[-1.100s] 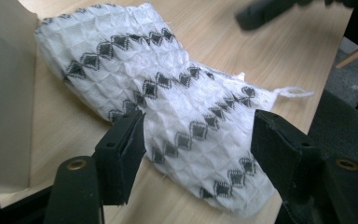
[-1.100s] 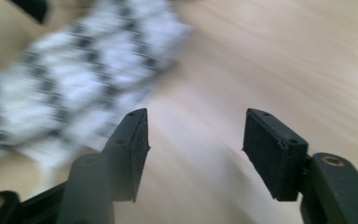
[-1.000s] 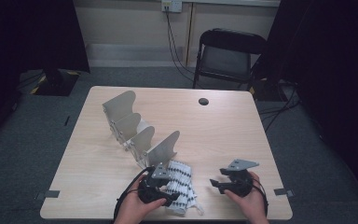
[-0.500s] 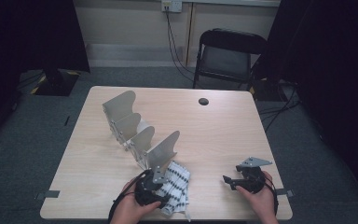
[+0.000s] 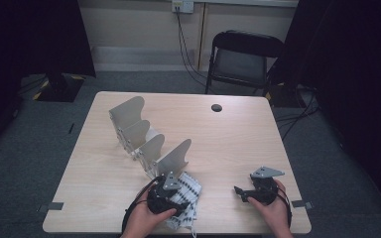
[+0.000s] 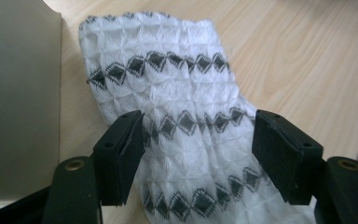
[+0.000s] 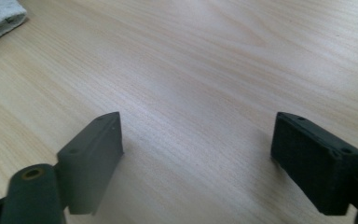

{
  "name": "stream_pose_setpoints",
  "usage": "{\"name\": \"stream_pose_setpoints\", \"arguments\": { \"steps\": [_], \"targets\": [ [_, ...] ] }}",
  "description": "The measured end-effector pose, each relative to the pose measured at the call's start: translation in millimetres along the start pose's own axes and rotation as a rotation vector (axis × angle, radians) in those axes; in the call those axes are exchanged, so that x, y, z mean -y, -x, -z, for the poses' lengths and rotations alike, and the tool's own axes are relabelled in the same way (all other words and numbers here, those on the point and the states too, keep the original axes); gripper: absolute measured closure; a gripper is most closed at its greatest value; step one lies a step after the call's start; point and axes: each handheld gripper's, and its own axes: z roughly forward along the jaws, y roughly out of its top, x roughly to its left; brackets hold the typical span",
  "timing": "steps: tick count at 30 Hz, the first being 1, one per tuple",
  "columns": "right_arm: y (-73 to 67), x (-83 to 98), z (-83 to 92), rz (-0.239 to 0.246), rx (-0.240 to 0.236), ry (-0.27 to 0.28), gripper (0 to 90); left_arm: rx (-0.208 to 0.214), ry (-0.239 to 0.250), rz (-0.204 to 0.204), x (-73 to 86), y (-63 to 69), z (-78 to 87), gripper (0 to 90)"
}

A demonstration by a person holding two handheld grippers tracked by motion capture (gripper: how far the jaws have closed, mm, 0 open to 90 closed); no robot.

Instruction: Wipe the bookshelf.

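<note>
The wooden table [image 5: 238, 144] was seen with a white divider rack [image 5: 144, 141] on it. A white patterned cloth [image 6: 186, 116] lay beside the rack, between the spread left gripper [image 6: 198, 140]. The right gripper [image 7: 196, 154], just opened wide, was held over bare wood.

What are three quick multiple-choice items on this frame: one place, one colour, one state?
1. Where does the patterned cloth lie?
A. on the chair
B. on the table's near edge, beside the divider rack
C. on the floor

2. What colour are the cloth's diamonds?
A. red
B. yellow
C. dark grey

3. How do the right tongs stand?
A. open over bare wood
B. shut on the cloth
C. shut on the rack

Key: 1 B, the high view shows the cloth by the divider rack on the table. 2 C, rows of dark diamonds on white. 3 A, wood grain shows between the jaws, which have just been opening.
</note>
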Motion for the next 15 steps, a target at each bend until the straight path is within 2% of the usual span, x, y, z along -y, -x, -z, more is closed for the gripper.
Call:
{"name": "stream_pose_setpoints", "arguments": {
  "steps": [2, 5, 10, 11, 12, 15],
  "targets": [
    [-0.2, 1.8, -0.8, -0.001, 0.002, 0.012, 13.8, -0.002, -0.022, -0.011, 0.9, 0.7, -4.5, 33.9],
    [0.7, 3.1, -0.4, 0.006, -0.002, 0.019, 13.4, -0.015, -0.051, -0.002, 2.8, 1.0, -9.3, 33.9],
    [1.1, 3.3, -0.4, 0.005, -0.002, 0.018, 13.1, -0.021, -0.039, -0.007, 5.6, 1.1, -10.9, 33.8],
    [1.1, 3.3, -0.4, 0.005, -0.002, 0.018, 13.1, -0.033, -0.041, -0.025, 6.3, 2.7, -11.0, 34.0],
    [1.1, 3.3, -0.4, 0.004, -0.002, 0.018, 13.0, -0.032, -0.044, -0.025, 6.1, 2.6, -10.5, 34.8],
    [1.1, 3.4, -0.5, 0.003, -0.002, 0.018, 13.0, -0.036, -0.035, -0.004, 7.0, 0.7, -9.0, 42.9]
  ]
}}
